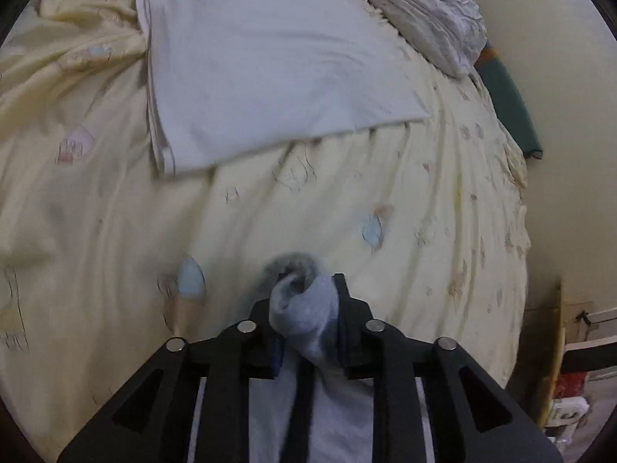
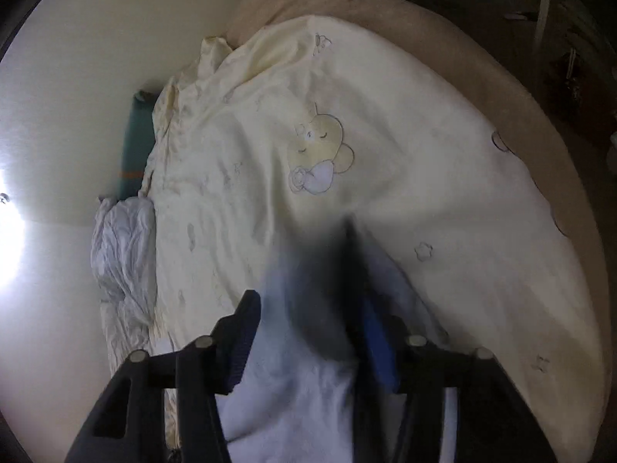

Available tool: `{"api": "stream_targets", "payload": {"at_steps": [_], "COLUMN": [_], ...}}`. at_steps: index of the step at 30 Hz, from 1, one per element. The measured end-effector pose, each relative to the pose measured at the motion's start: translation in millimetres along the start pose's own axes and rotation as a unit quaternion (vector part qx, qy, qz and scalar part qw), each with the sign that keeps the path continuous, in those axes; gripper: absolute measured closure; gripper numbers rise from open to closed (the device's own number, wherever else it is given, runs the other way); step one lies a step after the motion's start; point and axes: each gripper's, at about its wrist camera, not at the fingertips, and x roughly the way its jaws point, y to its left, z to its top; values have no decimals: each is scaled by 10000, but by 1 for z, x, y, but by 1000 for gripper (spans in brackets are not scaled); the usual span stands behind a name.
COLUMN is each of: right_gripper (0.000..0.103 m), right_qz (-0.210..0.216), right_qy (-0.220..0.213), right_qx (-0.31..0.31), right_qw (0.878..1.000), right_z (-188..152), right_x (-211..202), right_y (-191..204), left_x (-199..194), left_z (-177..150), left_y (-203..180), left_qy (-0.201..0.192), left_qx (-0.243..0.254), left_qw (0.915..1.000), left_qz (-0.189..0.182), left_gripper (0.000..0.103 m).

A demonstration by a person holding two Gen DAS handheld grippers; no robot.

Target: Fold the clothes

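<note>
Left wrist view: my left tool point(image 1: 304, 301) points down at a bed covered by a pale yellow printed sheet point(image 1: 347, 212). A bunched fold of grey-blue garment point(image 1: 304, 316) sits between its two fingers point(image 1: 347, 320); the cloth fills the gap, but I cannot tell whether the pads press on it or merely flank it. The rest of the garment trails back under the tool toward me, which suggests I am carrying one edge forward over the bed. Beyond it a folded white cloth point(image 1: 270, 65) lies flat on the sheet, well apart from the tool, placed as a finished piece would be. A crumpled white bundle point(image 1: 428, 11) rests at the far right, beside a green roll point(image 1: 509, 104) wedged against the wall. Right wrist view: my right tool point(image 2: 308, 308) stands with its fingers point(image 2: 246, 332) visibly spread. The same garment point(image 2: 293, 382) lies between them, pale below and blurred dark at the tip, and a clear gap shows beside the right blue pad point(image 2: 380, 343), so I judge this hold released. The matched pose of both tools fits laying the garment down along one edge.
</note>
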Motion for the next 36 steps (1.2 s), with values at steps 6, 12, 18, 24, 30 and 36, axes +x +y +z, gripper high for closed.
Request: {"api": "stream_targets", "payload": {"at_steps": [6,12,18,24,30,36], "right_gripper": [39,39,42,42,44,44], "right_qz": [360,-96,-1494,-1939,-1806,-982], "right_qy": [-94,879,952,752,663,1267], "right_qx": [-598,-2433,-5305,-5594,-4975,-5852], "right_qw": [9975,9659,8290,8024,8459,7949], "right_z": [0,-57,-179,-183,-148,-253], "right_x": [-30,0,76,148,153,160], "right_y": [20,79,137,138,162,200], "left_x": [-39,-34,29,91,71,50], "left_z": [20,-30,-86,-70,-61,-109], "left_y": [16,-27,-71,-81,-78,-104], "left_qy": [-482,106,469,290,91,154], "left_qx": [149,1789,3057,2870,2397,3197], "left_qw": [9985,9838,9488,9436,9591,9384], "left_qz": [-216,77,646,1627,1502,1305], "left_gripper": [4,5,22,6,6,6]}}
